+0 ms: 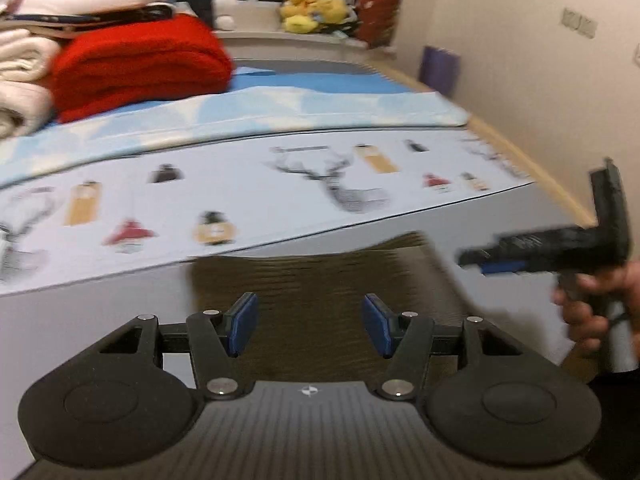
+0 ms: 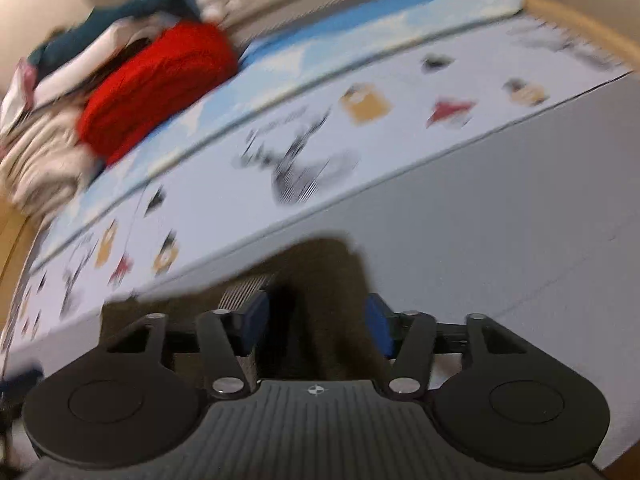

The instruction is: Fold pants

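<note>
Left hand-held gripper [image 1: 310, 330]: jaws apart, empty, over brown pants [image 1: 320, 280]. Right hand-held gripper [image 2: 316, 326]: jaws apart, straddling a fabric ridge, seemingly ready to grip.

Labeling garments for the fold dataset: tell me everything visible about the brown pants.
The brown pants look like dark brown ribbed or corduroy-like cloth, lying flat on the white sheet at the near edge of the bed. Only one patch with a rounded far edge shows, so the full shape cannot be judged. In the left wrist view the left claw hangs open over them; in the right wrist view the right claw is open with cloth between its fingers. Contact is unclear through blur.
</note>
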`<action>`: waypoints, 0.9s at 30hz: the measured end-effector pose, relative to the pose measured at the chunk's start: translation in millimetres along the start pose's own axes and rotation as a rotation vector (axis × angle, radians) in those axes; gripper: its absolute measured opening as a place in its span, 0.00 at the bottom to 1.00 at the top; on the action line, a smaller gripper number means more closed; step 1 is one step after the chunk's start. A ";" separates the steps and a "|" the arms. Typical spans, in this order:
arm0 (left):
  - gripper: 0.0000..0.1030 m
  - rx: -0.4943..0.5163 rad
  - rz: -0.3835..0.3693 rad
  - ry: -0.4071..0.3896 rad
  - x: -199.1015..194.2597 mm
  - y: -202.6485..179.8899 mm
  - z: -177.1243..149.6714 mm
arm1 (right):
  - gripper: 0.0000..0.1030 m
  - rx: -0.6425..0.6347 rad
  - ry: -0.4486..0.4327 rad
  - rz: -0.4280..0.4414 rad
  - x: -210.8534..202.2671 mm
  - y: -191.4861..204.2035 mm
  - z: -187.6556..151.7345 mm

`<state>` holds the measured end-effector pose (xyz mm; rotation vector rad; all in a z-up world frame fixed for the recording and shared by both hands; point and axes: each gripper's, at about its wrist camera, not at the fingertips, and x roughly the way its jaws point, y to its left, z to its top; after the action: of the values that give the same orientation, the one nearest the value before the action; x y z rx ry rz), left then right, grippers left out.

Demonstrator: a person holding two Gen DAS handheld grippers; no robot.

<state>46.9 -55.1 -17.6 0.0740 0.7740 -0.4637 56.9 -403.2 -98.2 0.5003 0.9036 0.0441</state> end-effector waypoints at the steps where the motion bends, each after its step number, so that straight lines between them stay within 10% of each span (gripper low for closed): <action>1: 0.61 0.013 0.013 0.000 -3.3 12.2 4.3 | 0.62 -0.014 0.044 0.025 7.2 3.4 -3.5; 5: 0.63 0.059 0.092 -0.033 -4.9 42.6 -4.1 | 0.77 -0.152 0.154 -0.014 32.6 24.7 -15.3; 12: 0.62 -0.138 0.119 0.034 14.4 72.6 -11.4 | 0.79 -0.239 0.217 -0.056 59.4 44.5 -21.6; 27: 0.62 -0.104 0.190 0.039 17.2 71.1 -14.7 | 0.19 -0.372 0.004 0.056 7.4 61.7 -20.5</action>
<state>78.5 5.6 -47.4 0.0592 0.8198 -0.2417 56.5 -338.6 -87.4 0.1785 0.8609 0.2592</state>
